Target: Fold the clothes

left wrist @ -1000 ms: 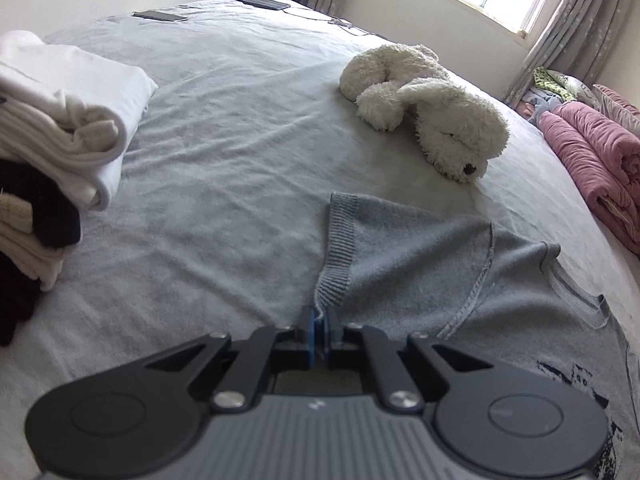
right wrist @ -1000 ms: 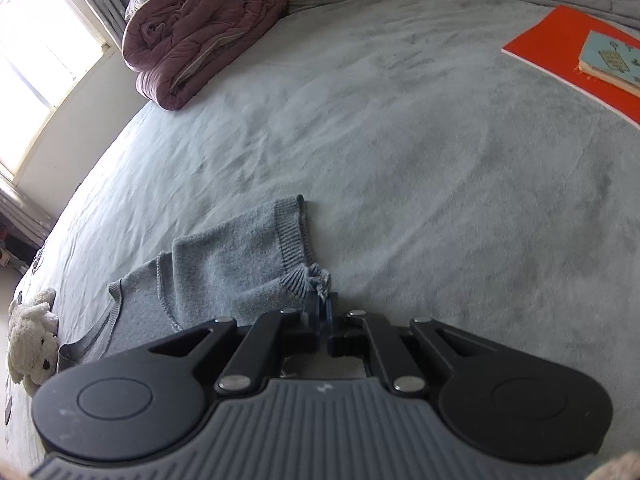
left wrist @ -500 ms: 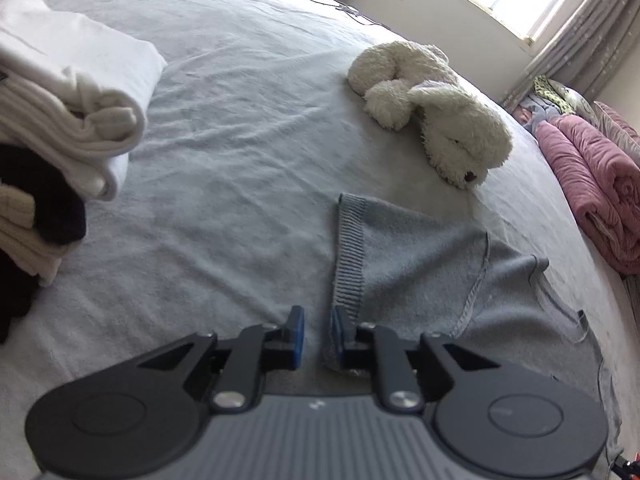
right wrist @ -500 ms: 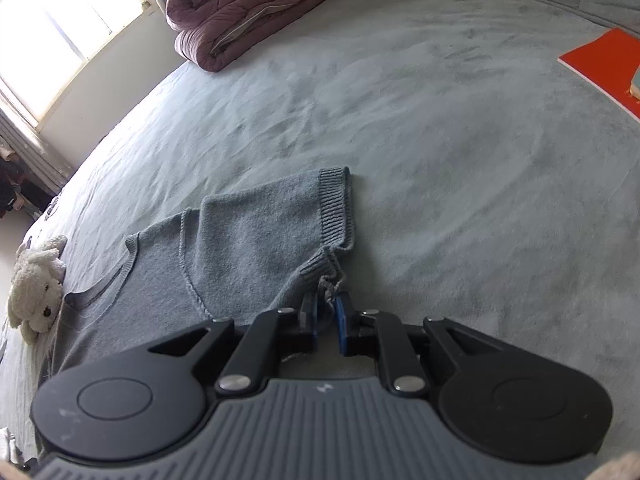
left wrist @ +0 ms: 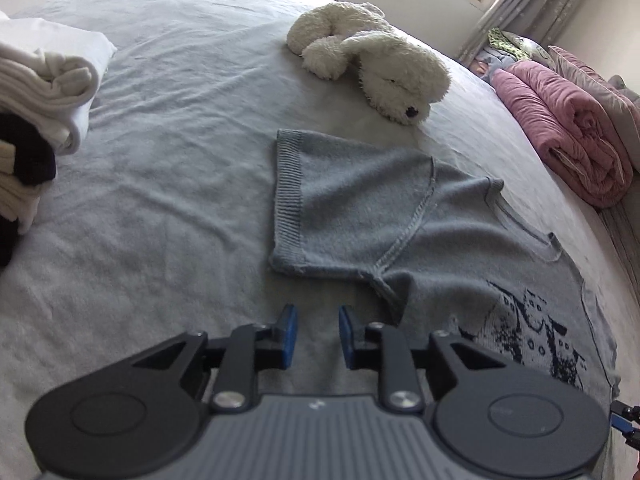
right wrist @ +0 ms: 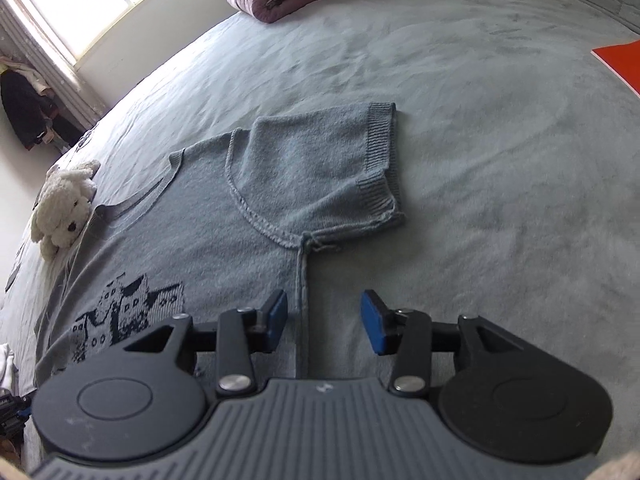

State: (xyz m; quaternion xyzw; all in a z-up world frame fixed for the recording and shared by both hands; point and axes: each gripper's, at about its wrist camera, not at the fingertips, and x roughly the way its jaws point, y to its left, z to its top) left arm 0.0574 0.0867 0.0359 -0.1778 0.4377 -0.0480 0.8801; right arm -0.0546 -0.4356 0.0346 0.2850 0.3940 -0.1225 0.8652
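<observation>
Sweater [left wrist: 420, 240], grey and knitted, lies flat on the bed [left wrist: 180, 140], just beside the white toy dog [left wrist: 380, 64]. Left gripper [left wrist: 313, 332] and right gripper [right wrist: 324, 320] hang above the sweater, their jaws opening with nothing held between them.

one grey sweater [left wrist: 360, 216], one plush dog [left wrist: 372, 64], two grippers [left wrist: 314, 334]
</observation>
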